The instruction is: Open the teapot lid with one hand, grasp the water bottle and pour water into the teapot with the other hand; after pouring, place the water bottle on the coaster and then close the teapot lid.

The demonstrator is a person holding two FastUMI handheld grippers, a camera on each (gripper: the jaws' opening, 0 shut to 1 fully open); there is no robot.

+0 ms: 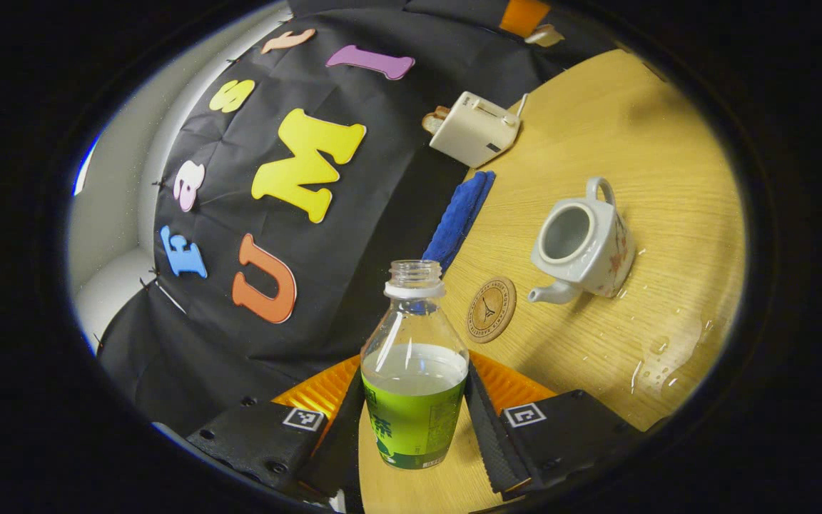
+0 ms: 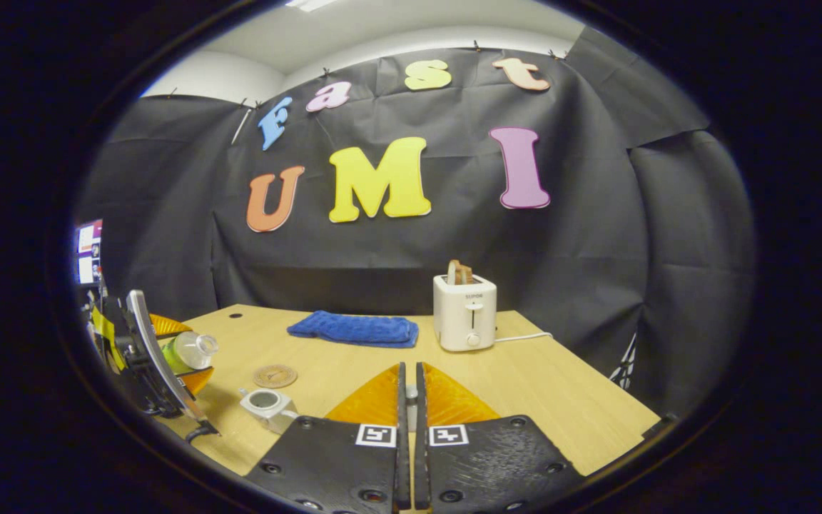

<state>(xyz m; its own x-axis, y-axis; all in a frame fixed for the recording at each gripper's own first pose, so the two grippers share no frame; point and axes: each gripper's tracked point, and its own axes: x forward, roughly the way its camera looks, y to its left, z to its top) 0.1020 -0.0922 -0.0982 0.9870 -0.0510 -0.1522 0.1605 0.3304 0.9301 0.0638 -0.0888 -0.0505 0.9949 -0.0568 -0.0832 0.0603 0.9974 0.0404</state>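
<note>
Green-labelled water bottle (image 1: 414,371) sits clamped in our left tool (image 1: 414,421), uncapped, tilted toward the open teapot (image 1: 582,246) on the desk (image 1: 668,143). We should bring its mouth over the opening and tip slowly, since droplets already dot the wood. Our right tool (image 2: 407,407) is pinched closed, seemingly on the lid.

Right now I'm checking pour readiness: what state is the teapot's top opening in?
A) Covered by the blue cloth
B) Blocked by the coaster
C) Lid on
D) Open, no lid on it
D: the teapot shows a bare round opening into its hollow inside, while the coaster lies flat on the table beside it.
</note>
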